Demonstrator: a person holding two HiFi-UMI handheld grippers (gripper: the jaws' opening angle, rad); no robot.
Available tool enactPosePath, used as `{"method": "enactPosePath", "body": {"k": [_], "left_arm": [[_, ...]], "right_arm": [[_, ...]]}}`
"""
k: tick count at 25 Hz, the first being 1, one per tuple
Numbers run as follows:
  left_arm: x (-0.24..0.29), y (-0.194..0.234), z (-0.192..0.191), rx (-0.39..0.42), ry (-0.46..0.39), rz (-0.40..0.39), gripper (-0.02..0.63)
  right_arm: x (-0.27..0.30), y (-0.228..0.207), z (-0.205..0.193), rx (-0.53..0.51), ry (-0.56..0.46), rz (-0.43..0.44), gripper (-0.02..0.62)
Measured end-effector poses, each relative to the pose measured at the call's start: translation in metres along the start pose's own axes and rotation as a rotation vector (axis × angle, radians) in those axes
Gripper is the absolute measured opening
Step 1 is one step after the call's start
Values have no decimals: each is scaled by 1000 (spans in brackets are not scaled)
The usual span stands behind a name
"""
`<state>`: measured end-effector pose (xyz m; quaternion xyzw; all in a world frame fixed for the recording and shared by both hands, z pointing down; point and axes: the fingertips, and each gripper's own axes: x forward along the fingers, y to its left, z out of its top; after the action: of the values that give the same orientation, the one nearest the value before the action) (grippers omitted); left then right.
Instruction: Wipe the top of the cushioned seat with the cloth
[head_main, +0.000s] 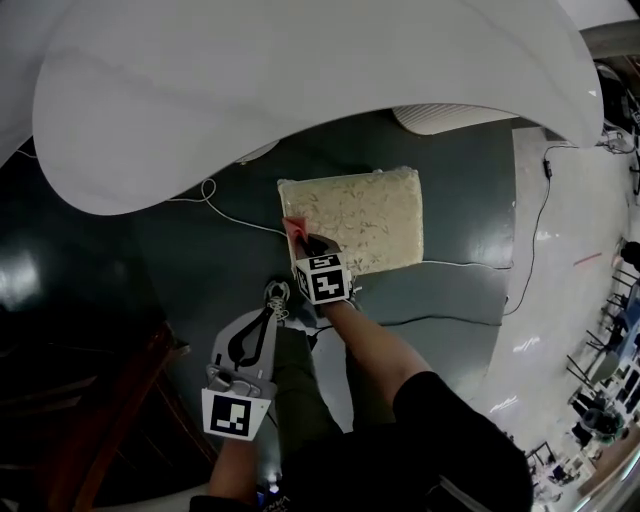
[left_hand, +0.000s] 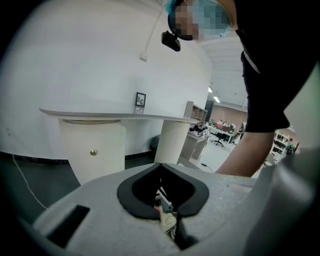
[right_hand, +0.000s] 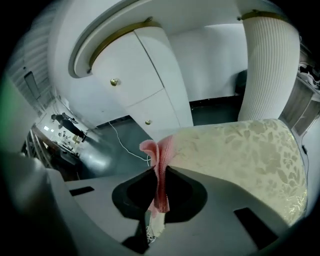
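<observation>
The white curved counter (head_main: 300, 90) overhangs the scene and reaches almost to the far edge of the cushioned seat (head_main: 365, 215), a cream, leaf-patterned square standing on the dark glossy floor (head_main: 190, 260). The right gripper (head_main: 303, 240) is at the seat's near left corner, its jaws clamped on a thin upright fold of the pink cloth (right_hand: 159, 150). The left gripper (head_main: 268, 315) hangs low beside the person's leg, jaws pressed together with nothing between them. The likeliest trouble is that so little cloth lies flat: a sweep from this corner may drag the hard jaw tips over the fabric instead of the cloth, or the woven surface may tug the narrow fold out of the grip. Reaching the far side also looks awkward, since the counter's overhang and its ribbed pedestal (right_hand: 265, 70) crowd that edge. A white cable (head_main: 235, 215) runs along the floor to the seat's left side and a dark one (head_main: 535, 230) trails on the right, either of which could catch a foot.
</observation>
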<state>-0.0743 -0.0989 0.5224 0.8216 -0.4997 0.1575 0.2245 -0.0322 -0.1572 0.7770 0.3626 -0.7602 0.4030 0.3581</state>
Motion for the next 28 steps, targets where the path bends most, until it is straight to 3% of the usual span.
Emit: {"method": "enactPosePath", "body": {"k": [4,12,20,28], "left_arm": [[-15,11,-8,-8,3,30,17],[-9,6,-13,-18,10,16,17],[23,-18,4,6,-2,-31,17],[60,-51,17,29,-5,-91,18]], "right_arm": [[26,13,-9,-46,59,-15,26],[15,-24,-11,-45,61,-72,26],[-42,-141,-18,19,48,-229,26],[-110,-278,-28,77,55,-440,26]]}}
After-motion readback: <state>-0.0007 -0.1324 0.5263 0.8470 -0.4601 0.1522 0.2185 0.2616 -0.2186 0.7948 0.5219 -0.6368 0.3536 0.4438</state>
